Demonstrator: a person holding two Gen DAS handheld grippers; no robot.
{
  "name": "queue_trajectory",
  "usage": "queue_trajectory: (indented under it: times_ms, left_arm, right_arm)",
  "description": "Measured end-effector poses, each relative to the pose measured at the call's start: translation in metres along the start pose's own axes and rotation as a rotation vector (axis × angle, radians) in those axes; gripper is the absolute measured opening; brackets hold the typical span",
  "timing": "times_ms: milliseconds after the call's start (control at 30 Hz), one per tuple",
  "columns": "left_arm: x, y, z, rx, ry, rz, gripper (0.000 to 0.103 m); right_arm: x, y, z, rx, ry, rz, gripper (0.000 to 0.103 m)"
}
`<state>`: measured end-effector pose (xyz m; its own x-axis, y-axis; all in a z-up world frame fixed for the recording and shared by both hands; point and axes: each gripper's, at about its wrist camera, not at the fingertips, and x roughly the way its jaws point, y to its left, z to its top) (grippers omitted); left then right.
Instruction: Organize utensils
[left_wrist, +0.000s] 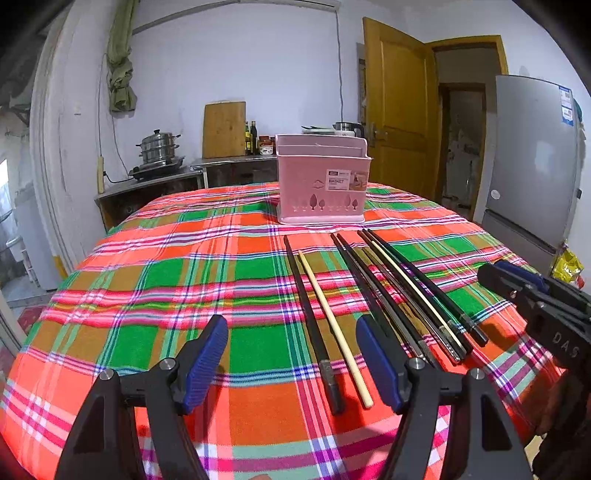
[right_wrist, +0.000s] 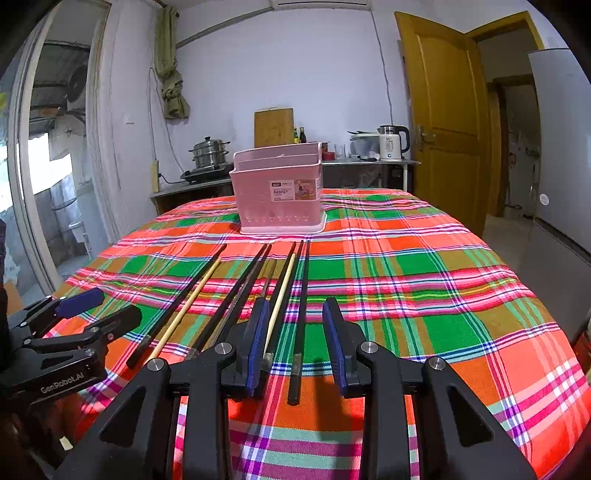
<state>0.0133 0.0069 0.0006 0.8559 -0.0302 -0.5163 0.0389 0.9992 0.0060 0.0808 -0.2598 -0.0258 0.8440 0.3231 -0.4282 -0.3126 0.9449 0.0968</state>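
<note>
Several chopsticks, mostly black with two pale wooden ones, lie side by side on the plaid tablecloth (left_wrist: 166, 280). A pink utensil basket (left_wrist: 321, 181) (right_wrist: 280, 192) stands upright behind their far tips. My left gripper (left_wrist: 291, 350) is open low over the cloth, with a black chopstick (left_wrist: 312, 317) and a pale chopstick (left_wrist: 334, 328) lying just inside its right finger. My right gripper (right_wrist: 295, 328) is open too, a black chopstick (right_wrist: 301, 314) lying between its fingers and a pale chopstick (right_wrist: 282, 291) beside its left finger. Each gripper shows in the other's view: the right gripper (left_wrist: 517, 284), the left gripper (right_wrist: 92, 310).
A counter behind the table carries a steamer pot (left_wrist: 159, 147), a wooden cutting board (left_wrist: 224, 129), bottles and a kettle (right_wrist: 393, 142). A yellow door (left_wrist: 399, 110) stands open at the right, with a grey fridge (left_wrist: 532, 158) beside it. The table edge curves away on both sides.
</note>
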Motion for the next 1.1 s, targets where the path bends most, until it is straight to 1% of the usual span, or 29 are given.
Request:
queue_trajectory:
  times_ms: [67,167,267,333,500,533,600,633,767,833,867,933,1000,1100]
  left_arm:
    - [0.005,0.001,0.006,0.007,0.022,-0.006,0.072]
    - [0.018,0.005,0.016,-0.011,0.081,-0.051,0.072]
    - [0.031,0.008,0.025,-0.010,0.114,-0.062,0.072]
    - [0.042,0.010,0.032,-0.007,0.145,-0.059,0.072]
    - [0.075,0.022,0.046,-0.048,0.250,-0.064,0.072]
    - [0.082,0.024,0.049,-0.056,0.272,-0.087,0.072]
    - [0.091,0.027,0.052,-0.057,0.290,-0.100,0.071]
    - [0.096,0.028,0.055,-0.055,0.298,-0.098,0.070]
    - [0.112,0.032,0.060,-0.069,0.344,-0.089,0.069]
    - [0.119,0.033,0.062,-0.068,0.354,-0.079,0.063]
    - [0.123,0.034,0.062,-0.069,0.364,-0.079,0.062]
    - [0.130,0.035,0.061,-0.076,0.384,-0.085,0.057]
    - [0.133,0.035,0.062,-0.075,0.388,-0.090,0.056]
    - [0.136,0.034,0.063,-0.069,0.389,-0.089,0.051]
  right_arm:
    - [0.000,-0.001,0.005,0.002,-0.001,0.005,0.031]
    - [0.002,-0.004,0.014,0.014,0.004,0.014,0.031]
    - [0.008,-0.010,0.024,0.023,0.025,0.029,0.031]
    - [0.016,-0.011,0.030,0.012,0.061,0.023,0.031]
    - [0.055,-0.019,0.040,0.000,0.225,0.045,0.031]
    - [0.060,-0.021,0.041,0.001,0.243,0.050,0.031]
    - [0.075,-0.026,0.044,0.014,0.294,0.062,0.031]
    - [0.081,-0.028,0.045,0.017,0.310,0.069,0.031]
    - [0.102,-0.030,0.049,0.003,0.361,0.069,0.031]
    - [0.111,-0.031,0.051,0.007,0.385,0.083,0.026]
    - [0.115,-0.031,0.052,0.008,0.393,0.087,0.025]
    - [0.122,-0.030,0.055,-0.002,0.404,0.084,0.023]
    - [0.129,-0.030,0.056,0.004,0.415,0.091,0.020]
    - [0.137,-0.029,0.059,-0.004,0.425,0.087,0.018]
